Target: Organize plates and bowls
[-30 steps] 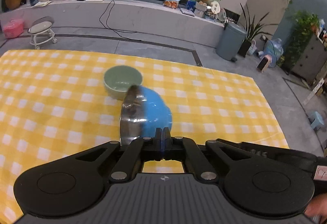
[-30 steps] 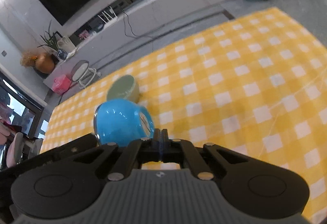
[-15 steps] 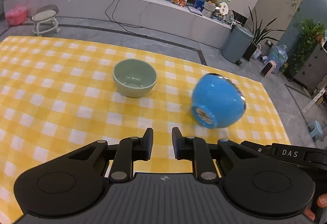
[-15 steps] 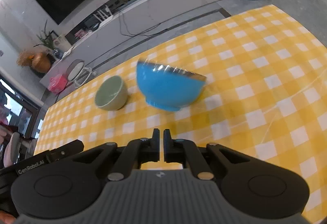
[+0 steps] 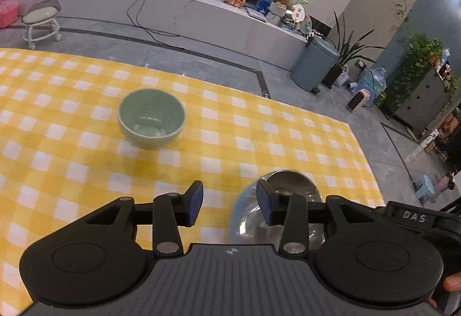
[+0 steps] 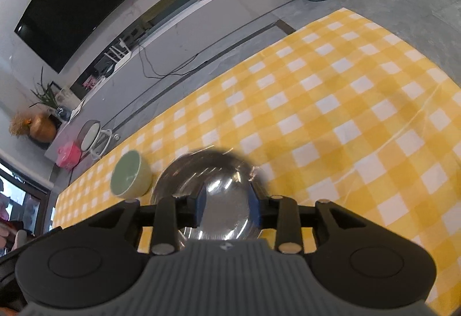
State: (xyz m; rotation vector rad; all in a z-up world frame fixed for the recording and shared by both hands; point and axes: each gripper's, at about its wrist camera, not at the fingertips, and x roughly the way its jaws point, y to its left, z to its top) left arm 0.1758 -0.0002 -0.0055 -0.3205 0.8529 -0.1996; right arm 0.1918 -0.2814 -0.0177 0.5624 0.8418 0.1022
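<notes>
A pale green bowl (image 5: 151, 117) stands upright on the yellow checked tablecloth (image 5: 57, 143). A blue bowl with a shiny steel inside (image 5: 288, 209) lies close to the table's near right edge, partly behind my left gripper's right finger. My left gripper (image 5: 229, 206) is open and empty, with the blue bowl to its right. In the right wrist view the steel-lined bowl (image 6: 213, 172) is blurred, opening up, right in front of my open right gripper (image 6: 226, 206). The green bowl (image 6: 131, 174) is just left of it.
The tablecloth's far edge (image 5: 201, 77) gives onto grey floor. Beyond are a long white counter (image 5: 173, 7), a grey bin (image 5: 314, 65), a small stool (image 5: 41, 19) and plants (image 5: 420, 62). The cloth stretches to the right in the right wrist view (image 6: 345, 114).
My left gripper let go of the blue bowl and opened wide. The bowl tumbled right and now sits opening up near both grippers. My right gripper has also opened.
</notes>
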